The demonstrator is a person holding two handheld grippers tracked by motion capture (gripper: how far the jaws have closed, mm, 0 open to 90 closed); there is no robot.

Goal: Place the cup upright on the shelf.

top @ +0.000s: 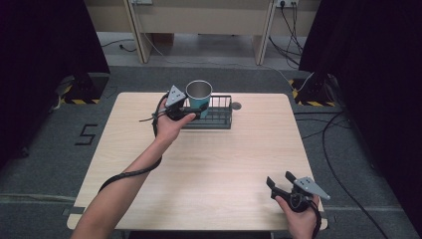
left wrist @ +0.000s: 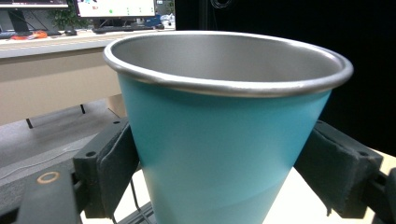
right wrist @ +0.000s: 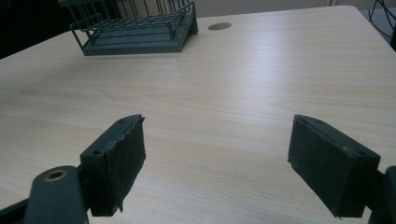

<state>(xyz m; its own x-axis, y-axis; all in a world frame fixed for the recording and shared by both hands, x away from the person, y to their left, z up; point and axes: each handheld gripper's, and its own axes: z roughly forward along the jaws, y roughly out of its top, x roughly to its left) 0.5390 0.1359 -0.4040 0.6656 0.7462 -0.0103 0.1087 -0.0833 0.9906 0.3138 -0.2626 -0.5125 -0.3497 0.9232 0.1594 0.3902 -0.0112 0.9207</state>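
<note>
A teal cup [top: 199, 91] with a bare metal rim and inside stands upright over the left end of a black wire basket [top: 220, 117] at the table's far middle. My left gripper [top: 198, 107] is shut on the teal cup [left wrist: 224, 140], one pad [left wrist: 116, 163] pressed on each side of its wall. The cup's base is hidden, so I cannot tell if it touches the basket. My right gripper [top: 280, 178] stands open above the table's near right corner, nothing between its fingers. In the right gripper view the basket [right wrist: 135, 37] floor looks bare.
The light wooden table [top: 209, 169] has a round cable hole [top: 236, 105] just right of the basket. Dark curtains flank the table. Cables lie on the grey floor at the right, and a desk stands beyond the far edge.
</note>
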